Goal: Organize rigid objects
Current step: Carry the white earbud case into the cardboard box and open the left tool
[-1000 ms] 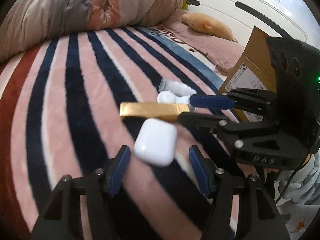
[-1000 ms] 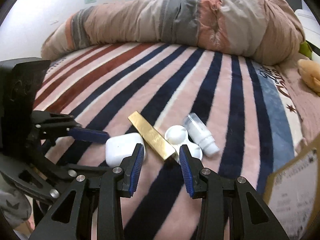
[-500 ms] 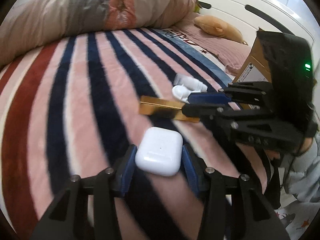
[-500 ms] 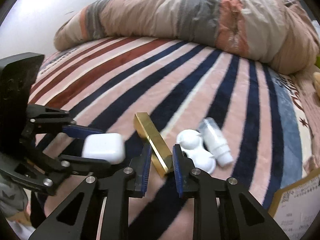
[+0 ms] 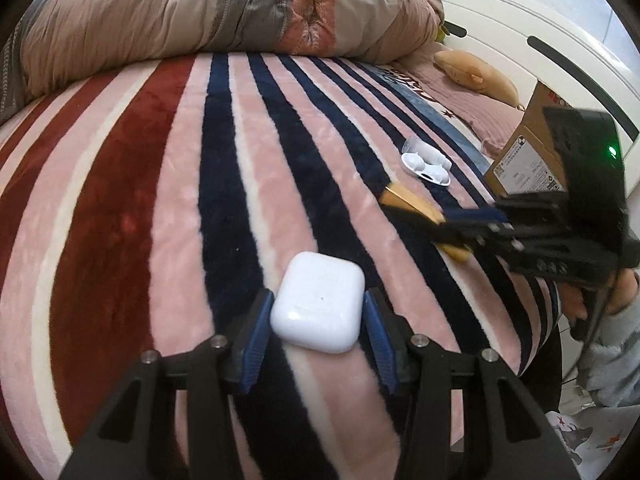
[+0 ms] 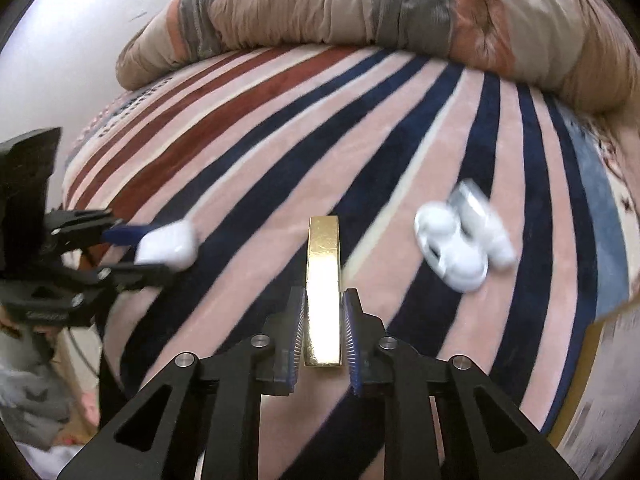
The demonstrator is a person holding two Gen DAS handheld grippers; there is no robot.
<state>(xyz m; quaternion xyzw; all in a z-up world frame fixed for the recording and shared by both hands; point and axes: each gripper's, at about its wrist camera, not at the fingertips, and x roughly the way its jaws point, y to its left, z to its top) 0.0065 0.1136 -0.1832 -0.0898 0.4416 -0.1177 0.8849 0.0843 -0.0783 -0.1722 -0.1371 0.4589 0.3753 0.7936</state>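
Observation:
My left gripper (image 5: pixel 318 322) is shut on a white earbud case (image 5: pixel 319 306) and holds it over the striped blanket (image 5: pixel 140 200). The case also shows in the right wrist view (image 6: pixel 168 246), blurred. My right gripper (image 6: pixel 323 328) is shut on a long gold bar (image 6: pixel 323 280), seen in the left wrist view (image 5: pixel 412 204) too. A white contact lens case (image 6: pixel 452 252) and a small clear bottle (image 6: pixel 486 226) lie together on the blanket to the right of the bar, also seen in the left wrist view (image 5: pixel 426 166).
A rolled duvet (image 5: pixel 200 20) lies across the far side of the bed. A cardboard box (image 5: pixel 524 160) stands at the bed's right edge. A tan plush toy (image 5: pixel 476 74) lies near the white headboard (image 5: pixel 540 40).
My left gripper closed on the earbud case and carried it left, away from the other things. My right gripper closed on the gold bar and turned it lengthwise.

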